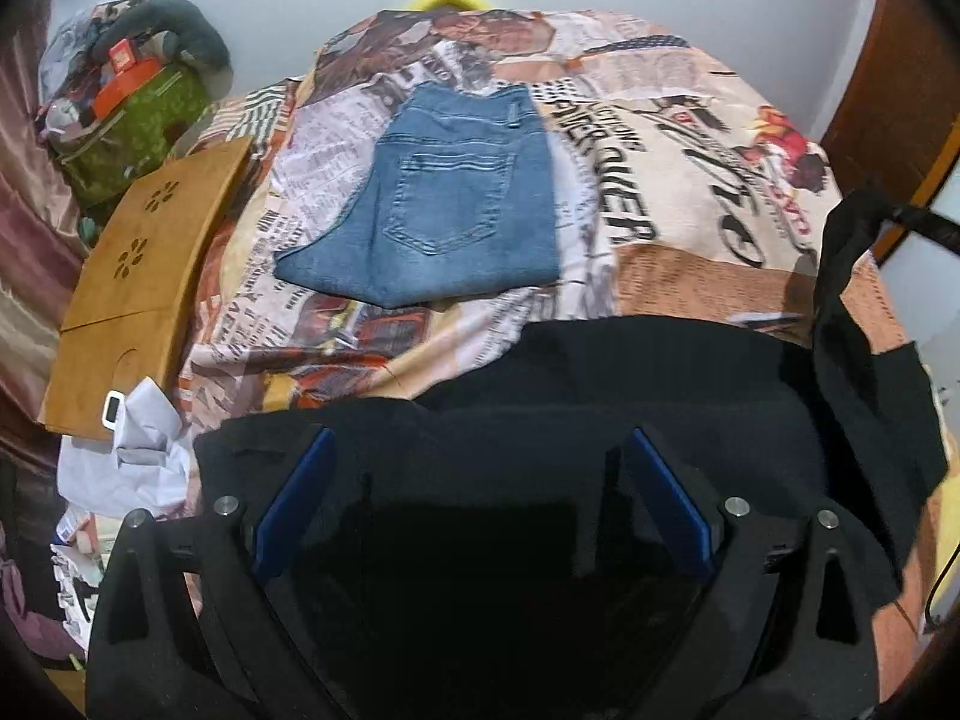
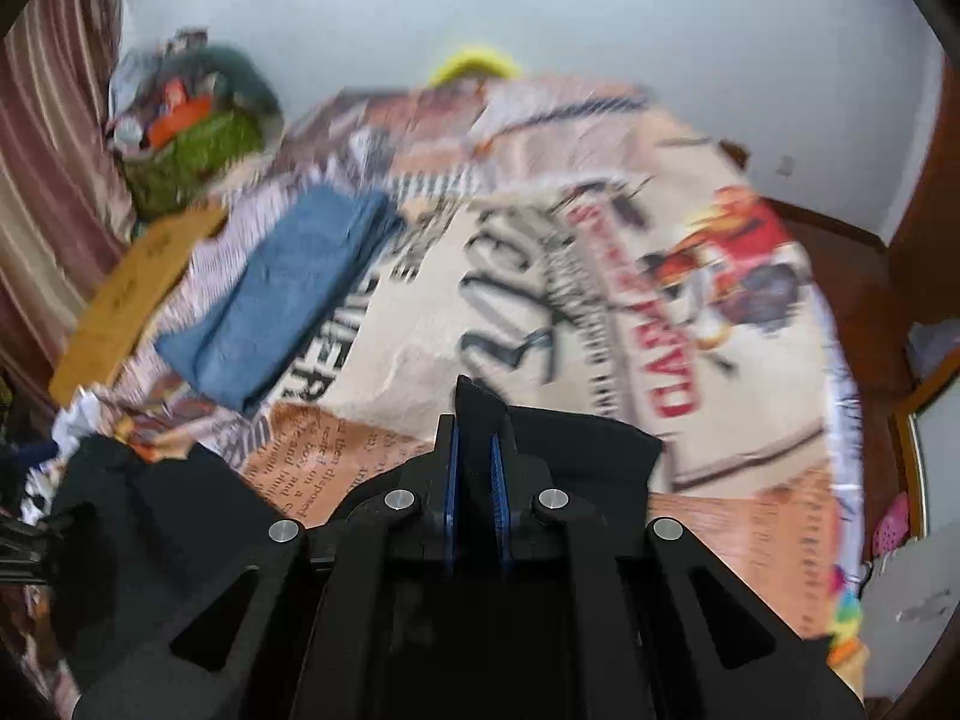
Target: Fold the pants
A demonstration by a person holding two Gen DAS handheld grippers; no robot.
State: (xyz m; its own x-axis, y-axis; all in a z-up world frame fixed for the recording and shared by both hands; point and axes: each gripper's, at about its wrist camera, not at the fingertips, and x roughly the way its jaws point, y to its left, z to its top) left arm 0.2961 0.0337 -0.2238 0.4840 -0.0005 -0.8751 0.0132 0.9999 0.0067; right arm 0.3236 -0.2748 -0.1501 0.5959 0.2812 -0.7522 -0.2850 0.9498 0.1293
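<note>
A pair of soft black fabric pants lies crumpled over the near edge of a bed covered with a printed sheet, cream and orange, patterned like newspaper columns with bold black lettering and a cartoon figure in red. The cloth is matte and dark enough that its folds barely show.

The left gripper hangs over the black pants with its jaws spread wide; its flat blue pads stand apart and press on nothing. The right gripper is clenched on a raised peak of the black pants: a pointed fold of cloth stands between its ribbed blue pads, and the fabric drapes away to either side. In the left wrist view, one end of the pants is lifted off the sheet near the right edge of the bed, hanging as a limp strip.

Farther in, toward the bed's left side, a folded pair of blue denim jeans lies flat, a stitched back pocket facing up. Beside the left edge sits a flat wooden board with petal-shaped cutouts, and beyond it a green patterned cloth bag heaped with oddments. Crumpled white paper lies at the near left corner.
</note>
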